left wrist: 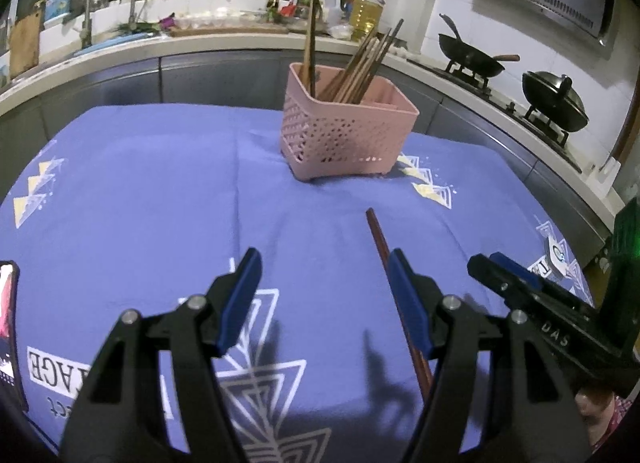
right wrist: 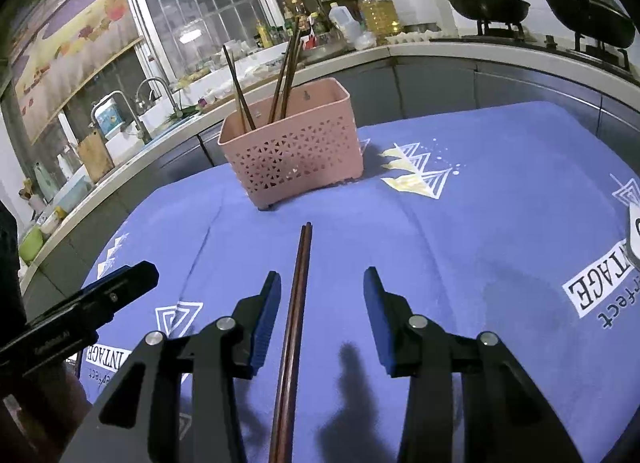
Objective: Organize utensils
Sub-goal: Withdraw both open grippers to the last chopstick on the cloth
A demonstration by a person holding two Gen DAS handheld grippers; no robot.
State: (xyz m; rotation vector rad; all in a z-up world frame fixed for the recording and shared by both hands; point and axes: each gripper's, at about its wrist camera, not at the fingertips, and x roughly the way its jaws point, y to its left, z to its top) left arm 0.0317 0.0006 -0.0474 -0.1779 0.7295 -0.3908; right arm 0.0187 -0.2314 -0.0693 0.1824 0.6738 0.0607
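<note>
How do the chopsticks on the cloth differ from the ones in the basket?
The pair of chopsticks on the cloth lies flat, side by side; the chopsticks in the pink basket stand leaning. The loose pair lies between the open right gripper fingers; the others are already stored. All are dark brown wood.

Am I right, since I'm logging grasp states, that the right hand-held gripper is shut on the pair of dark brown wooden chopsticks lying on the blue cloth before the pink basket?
Not quite. The right hand-held gripper is open, holding nothing. The pair of dark brown wooden chopsticks lies on the blue cloth between its spread fingers, before the pink perforated plastic basket, as the right wrist view shows.
</note>
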